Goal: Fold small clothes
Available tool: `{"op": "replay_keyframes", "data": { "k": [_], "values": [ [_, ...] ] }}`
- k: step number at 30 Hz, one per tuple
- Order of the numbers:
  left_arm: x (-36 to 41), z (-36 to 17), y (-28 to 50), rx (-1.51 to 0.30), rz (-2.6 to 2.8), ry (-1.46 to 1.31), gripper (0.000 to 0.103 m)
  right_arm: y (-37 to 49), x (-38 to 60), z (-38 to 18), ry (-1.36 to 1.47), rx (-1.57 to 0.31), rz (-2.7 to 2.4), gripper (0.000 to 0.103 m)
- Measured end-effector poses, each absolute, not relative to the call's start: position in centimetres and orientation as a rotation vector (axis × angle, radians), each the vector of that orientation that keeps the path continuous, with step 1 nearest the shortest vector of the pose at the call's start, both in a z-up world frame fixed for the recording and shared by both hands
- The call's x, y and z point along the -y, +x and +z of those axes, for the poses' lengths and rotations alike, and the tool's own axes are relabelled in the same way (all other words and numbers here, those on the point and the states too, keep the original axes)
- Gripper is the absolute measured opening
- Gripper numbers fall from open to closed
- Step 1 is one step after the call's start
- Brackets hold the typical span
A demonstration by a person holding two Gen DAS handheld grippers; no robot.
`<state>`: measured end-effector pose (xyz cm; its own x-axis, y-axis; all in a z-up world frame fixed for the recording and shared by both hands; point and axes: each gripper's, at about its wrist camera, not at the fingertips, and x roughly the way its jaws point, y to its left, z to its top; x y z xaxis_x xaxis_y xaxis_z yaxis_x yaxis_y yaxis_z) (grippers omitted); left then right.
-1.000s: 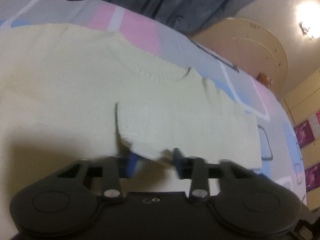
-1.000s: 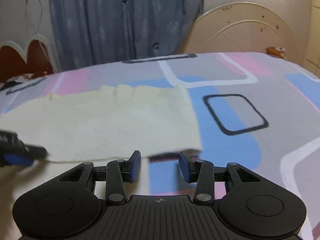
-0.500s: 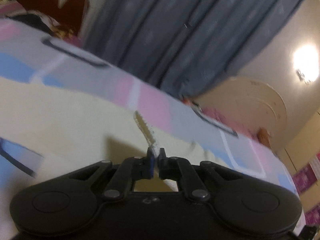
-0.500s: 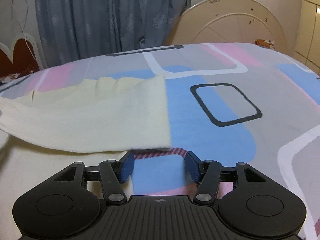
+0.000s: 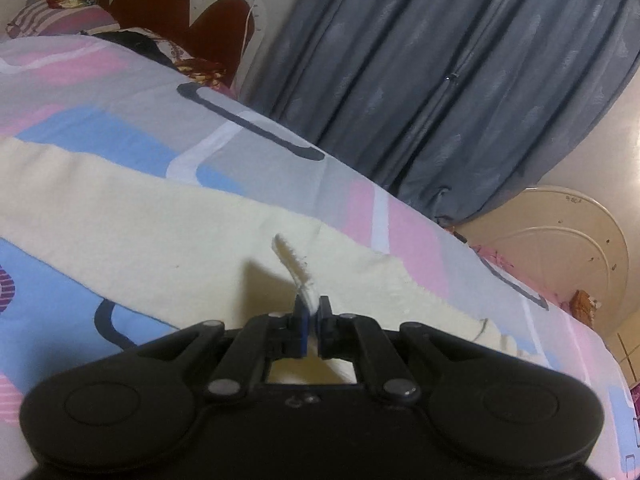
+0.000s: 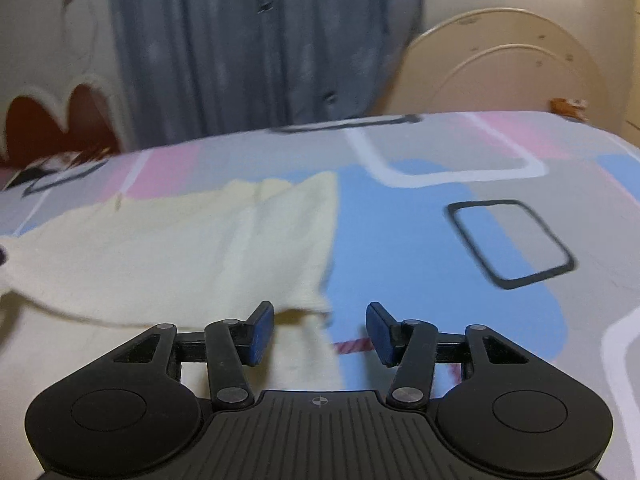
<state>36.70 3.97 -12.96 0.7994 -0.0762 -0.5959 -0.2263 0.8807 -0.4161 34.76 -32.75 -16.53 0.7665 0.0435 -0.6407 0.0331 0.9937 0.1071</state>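
A cream knitted garment [image 5: 160,232] lies spread on the patterned bedsheet [image 5: 120,92]. My left gripper [image 5: 314,316] is shut on a ribbed edge of it [image 5: 292,258], which stands up out of the pads, lifted off the bed. In the right wrist view the same garment [image 6: 180,248] fills the left half, and its lower right corner [image 6: 316,308] hangs between the jaws of my right gripper [image 6: 320,330]. Those jaws are closing but stand apart, and the blue pads [image 6: 262,332] do not press on the cloth.
The sheet [image 6: 420,240] has pink, blue and grey blocks with dark outlines. Behind the bed hang grey curtains [image 5: 440,80]. A red and white headboard [image 5: 160,8] with pillows [image 5: 60,12] is at the far left, and a round cream board [image 5: 560,248] leans at the right.
My left gripper has shut on the garment's edge, lifted it and swung towards the headboard. The right gripper's jaws stand wider, and the cloth has slid left in its view.
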Motion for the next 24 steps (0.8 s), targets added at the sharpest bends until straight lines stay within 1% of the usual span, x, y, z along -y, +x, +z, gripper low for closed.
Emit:
{"op": "replay_keyframes", "data": {
  "k": [2, 3, 4, 5, 9, 12, 14, 15, 16, 18, 19, 21, 23, 24],
  "values": [
    [-4.2, -13.1, 36.6, -0.642, 0.094, -0.492, 0.003, 35.3, 32.2, -17.2, 0.073, -0.715, -0.006, 0.050],
    [-4.3, -13.2, 36.4, -0.642, 0.101, -0.487, 0.003, 35.5, 32.0, -17.5, 0.065, -0.719, -0.006, 0.035],
    [-4.5, -13.4, 36.4, -0.649, 0.115, -0.482, 0.003, 35.8, 32.1, -17.8, 0.066, -0.723, -0.011, 0.014],
    [-4.8, -13.7, 36.4, -0.657, 0.125, -0.484, 0.003, 36.0, 32.4, -18.0, 0.080, -0.724, -0.018, 0.010],
    [-5.3, -15.1, 36.7, -0.716, 0.142, -0.466, 0.003, 36.2, 34.3, -18.6, 0.173, -0.720, -0.045, 0.006],
    [-4.7, -15.9, 36.9, -0.754, 0.133, -0.399, 0.004, 35.6, 35.5, -18.9, 0.255, -0.711, -0.072, 0.005],
    [-4.3, -15.6, 36.7, -0.752, 0.136, -0.356, 0.008, 35.4, 35.3, -18.7, 0.235, -0.711, -0.074, 0.005],
    [-4.4, -15.3, 36.5, -0.750, 0.132, -0.362, 0.019, 35.3, 35.4, -18.4, 0.247, -0.718, -0.069, 0.006],
    [-4.6, -14.9, 36.1, -0.745, 0.126, -0.375, 0.024, 35.1, 35.6, -18.0, 0.260, -0.716, -0.061, 0.006],
    [-4.9, -14.0, 35.1, -0.719, 0.139, -0.380, 0.048, 34.4, 35.7, -17.0, 0.257, -0.690, -0.040, 0.007],
    [-4.9, -13.7, 34.9, -0.707, 0.141, -0.380, 0.051, 34.0, 35.7, -16.4, 0.255, -0.667, -0.019, 0.011],
    [-4.7, -13.1, 34.6, -0.682, 0.126, -0.363, 0.052, 34.2, 35.6, -15.6, 0.252, -0.631, -0.003, 0.016],
    [-3.8, -12.9, 34.9, -0.684, 0.086, -0.337, 0.052, 35.4, 35.4, -15.5, 0.245, -0.627, 0.006, 0.027],
    [-3.4, -12.9, 35.2, -0.689, 0.072, -0.330, 0.052, 36.4, 35.3, -15.7, 0.245, -0.641, 0.015, 0.042]
  ]
}}
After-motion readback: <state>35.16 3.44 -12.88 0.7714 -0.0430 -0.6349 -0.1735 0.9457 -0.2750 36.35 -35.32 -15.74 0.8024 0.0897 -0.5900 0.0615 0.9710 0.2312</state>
